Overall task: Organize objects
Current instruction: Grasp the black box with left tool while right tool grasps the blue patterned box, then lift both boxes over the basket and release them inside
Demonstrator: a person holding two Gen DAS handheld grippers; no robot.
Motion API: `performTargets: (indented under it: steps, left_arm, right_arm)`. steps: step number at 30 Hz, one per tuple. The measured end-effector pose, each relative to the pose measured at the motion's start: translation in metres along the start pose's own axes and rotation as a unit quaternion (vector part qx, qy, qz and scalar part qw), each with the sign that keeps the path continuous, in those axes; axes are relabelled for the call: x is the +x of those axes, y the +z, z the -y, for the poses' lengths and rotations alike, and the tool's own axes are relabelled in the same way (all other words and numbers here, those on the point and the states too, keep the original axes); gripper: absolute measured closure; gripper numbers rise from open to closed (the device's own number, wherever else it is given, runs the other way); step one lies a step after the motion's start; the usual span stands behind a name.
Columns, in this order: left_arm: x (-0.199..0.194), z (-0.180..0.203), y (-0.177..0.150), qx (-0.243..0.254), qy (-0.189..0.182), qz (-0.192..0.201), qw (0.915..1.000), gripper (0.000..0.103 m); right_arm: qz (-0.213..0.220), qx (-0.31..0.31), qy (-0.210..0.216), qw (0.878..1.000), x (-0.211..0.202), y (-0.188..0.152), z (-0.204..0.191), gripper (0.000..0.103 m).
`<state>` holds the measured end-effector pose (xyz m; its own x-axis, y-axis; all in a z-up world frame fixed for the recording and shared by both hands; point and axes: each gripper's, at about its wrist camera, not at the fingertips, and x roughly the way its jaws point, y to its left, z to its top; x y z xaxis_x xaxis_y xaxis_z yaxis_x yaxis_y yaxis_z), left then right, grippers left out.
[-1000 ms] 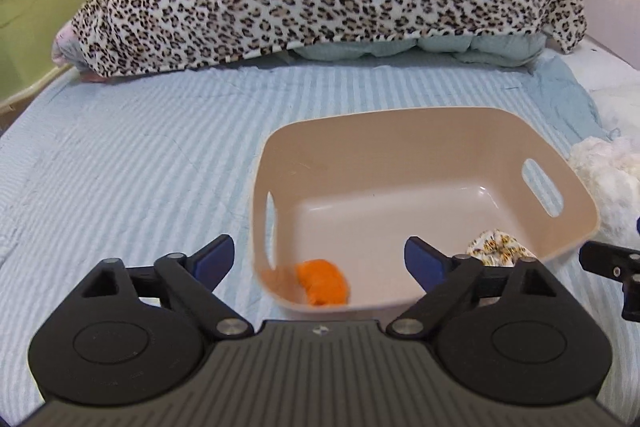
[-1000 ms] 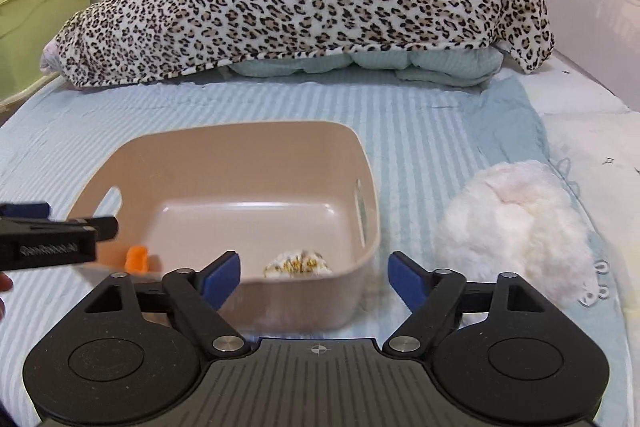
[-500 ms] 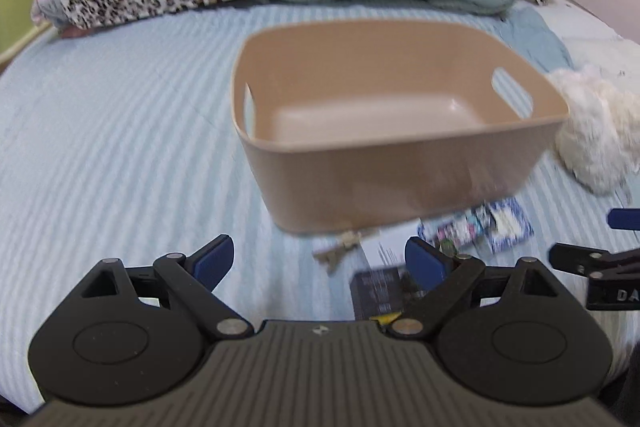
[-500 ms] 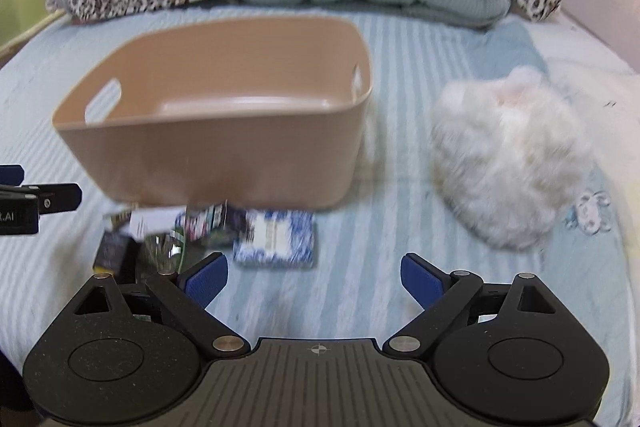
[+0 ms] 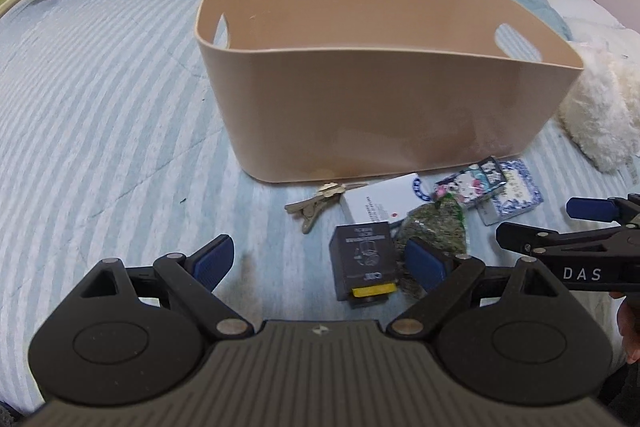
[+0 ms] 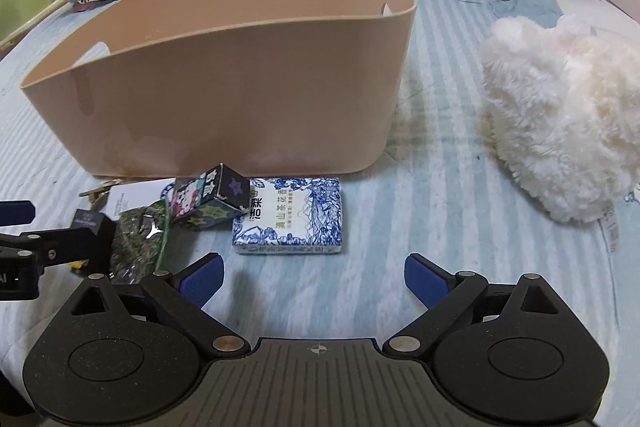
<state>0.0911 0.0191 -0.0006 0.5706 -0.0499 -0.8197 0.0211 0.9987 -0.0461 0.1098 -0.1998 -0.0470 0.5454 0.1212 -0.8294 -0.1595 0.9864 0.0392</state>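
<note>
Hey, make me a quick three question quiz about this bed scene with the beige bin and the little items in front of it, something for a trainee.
1. True or false: the blue-and-white box lies inside the beige bin.
2. Which thing lies right of the bin in the right wrist view? A) fluffy white item B) keys C) black box
3. Fill in: neither the left gripper nor the right gripper holds ____.

Key: 1 false, it lies on the striped bedcover in front of the bin; 2 A; 3 anything. The right gripper's jaws are opening.
</note>
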Motion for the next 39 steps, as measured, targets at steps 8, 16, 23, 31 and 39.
performTargets:
  steps: [8,16,23,31,39]
  left_arm:
    - [0.008,-0.005,-0.003,-0.013,-0.025,-0.011,0.9995,0.017]
    - [0.010,0.002,-0.003,-0.020,-0.067,-0.023,0.9973,0.049]
    - [0.004,0.013,-0.008,0.000,-0.070,-0.018,0.9974,0.064]
    - [0.017,0.014,-0.020,0.003,-0.053,-0.024,0.9983,0.061]
    - [0.010,0.010,-0.018,0.015,-0.040,-0.013,0.9990,0.070]
  right_arm:
    - [0.008,-0.003,-0.004,1.000,0.014,0.001,-0.007,0.015]
    - [0.010,0.000,0.004,1.000,0.007,-0.001,-0.009,0.044]
    - [-0.008,-0.001,-0.004,1.000,-0.009,-0.011,-0.011,0.044]
    - [-0.015,0.001,-0.010,1.000,-0.024,-0.021,-0.013,0.044]
    - [-0.008,0.012,-0.003,1.000,-0.035,-0.026,-0.010,0.044]
